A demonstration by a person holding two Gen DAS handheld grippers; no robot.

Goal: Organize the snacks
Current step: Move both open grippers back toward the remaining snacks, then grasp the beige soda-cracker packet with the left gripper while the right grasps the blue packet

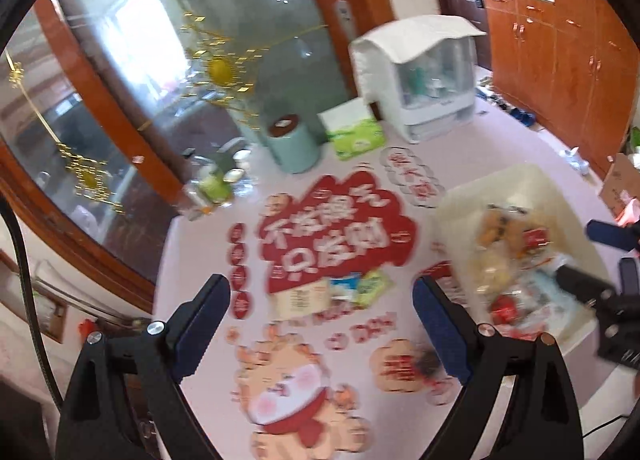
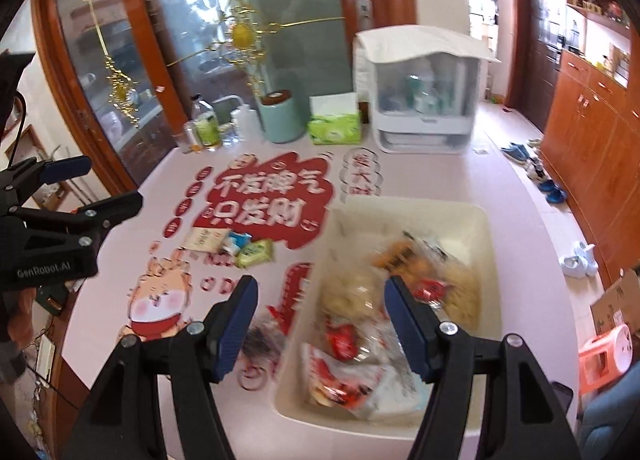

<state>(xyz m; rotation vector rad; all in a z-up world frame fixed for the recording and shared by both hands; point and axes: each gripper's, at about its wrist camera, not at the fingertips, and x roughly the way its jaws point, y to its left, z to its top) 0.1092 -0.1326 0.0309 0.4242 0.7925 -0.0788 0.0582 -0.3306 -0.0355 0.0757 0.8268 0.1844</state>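
Right gripper [image 2: 320, 324] jaws wide apart, nothing between them, hanging over the near end of the cream bin [image 2: 492, 244]. Bin is full of snack packets [image 2: 352, 344], blurred. Three small packets [image 2: 230, 244] lie on the pink table [image 2: 420, 175], left of the bin, apart from it. Left gripper [image 2: 108, 183] at the left edge, jaws apart, empty.

Pink tabletop [image 2: 400, 171], red festive print all over it. Three small snack packets [image 2: 230, 246] lie mid-table, a cream bin [image 2: 490, 260] of snacks just right. Along the back: mint canister [image 2: 280, 119], green tissue pack [image 2: 334, 125], white dispenser box [image 2: 424, 91], bottles [image 2: 204, 131].
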